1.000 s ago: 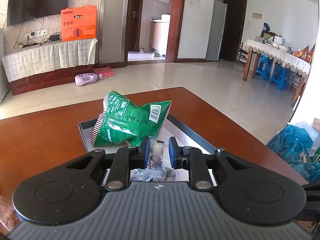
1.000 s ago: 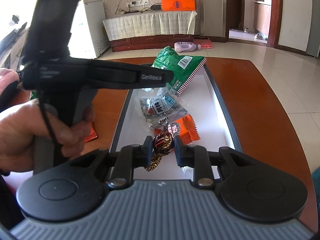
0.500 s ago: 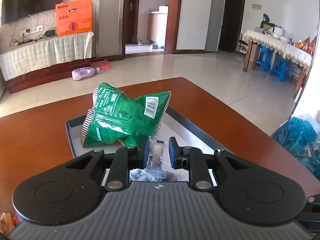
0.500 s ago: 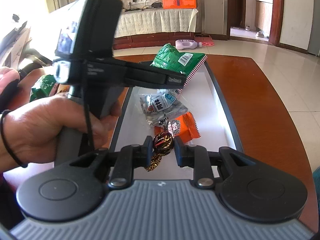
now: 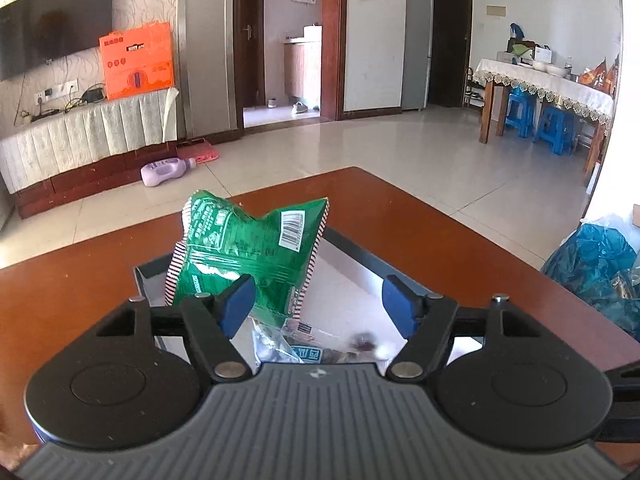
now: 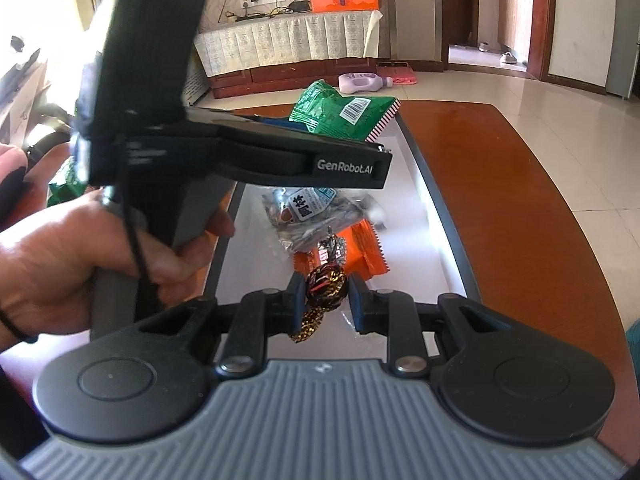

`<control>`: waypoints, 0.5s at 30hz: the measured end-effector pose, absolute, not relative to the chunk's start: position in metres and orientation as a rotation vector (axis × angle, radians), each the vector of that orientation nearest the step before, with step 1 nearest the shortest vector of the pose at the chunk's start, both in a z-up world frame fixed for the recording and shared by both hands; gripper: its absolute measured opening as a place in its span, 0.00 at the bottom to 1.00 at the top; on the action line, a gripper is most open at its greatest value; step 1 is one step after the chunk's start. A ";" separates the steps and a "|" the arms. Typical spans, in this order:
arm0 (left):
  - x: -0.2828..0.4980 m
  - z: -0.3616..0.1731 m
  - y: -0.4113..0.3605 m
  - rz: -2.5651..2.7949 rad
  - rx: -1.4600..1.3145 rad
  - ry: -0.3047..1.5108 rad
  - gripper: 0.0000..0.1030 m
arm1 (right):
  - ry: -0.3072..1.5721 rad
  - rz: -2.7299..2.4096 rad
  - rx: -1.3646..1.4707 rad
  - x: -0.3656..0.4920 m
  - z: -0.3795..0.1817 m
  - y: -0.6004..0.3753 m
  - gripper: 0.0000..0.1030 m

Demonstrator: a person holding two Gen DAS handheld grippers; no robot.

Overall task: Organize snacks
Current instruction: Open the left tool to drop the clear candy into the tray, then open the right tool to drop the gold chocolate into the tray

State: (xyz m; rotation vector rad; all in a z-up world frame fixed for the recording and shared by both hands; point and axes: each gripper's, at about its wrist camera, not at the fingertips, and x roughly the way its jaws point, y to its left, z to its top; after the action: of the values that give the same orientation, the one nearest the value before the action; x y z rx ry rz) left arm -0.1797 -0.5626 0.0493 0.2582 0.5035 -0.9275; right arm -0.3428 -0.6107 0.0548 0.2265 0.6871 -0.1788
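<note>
The candy, foil-wrapped, light and crinkly, hung over the tray's near end, pinched at its round body by the right gripper; that middle looked the surest hold. The left gripper, clamped on a clear packet half a second earlier, had spread wide, dropping it by the green bag.

table: glossy wood | green bag: shiny plastic film | candy: crinkled foil
</note>
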 end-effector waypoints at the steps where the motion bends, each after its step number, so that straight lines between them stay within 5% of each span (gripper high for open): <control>1: -0.182 0.051 -0.560 -0.924 0.260 0.499 0.73 | 0.686 -0.183 0.231 -0.342 0.055 -0.610 0.25; 15: -0.201 0.083 -0.489 -0.875 0.202 0.499 0.79 | 0.684 -0.230 0.282 -0.319 0.052 -0.607 0.25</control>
State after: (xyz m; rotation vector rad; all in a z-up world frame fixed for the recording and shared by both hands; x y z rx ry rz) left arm -0.2008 -0.4894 0.0826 0.2020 0.4990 -0.8751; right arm -0.3187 -0.6072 0.0517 0.2824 0.6837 -0.2304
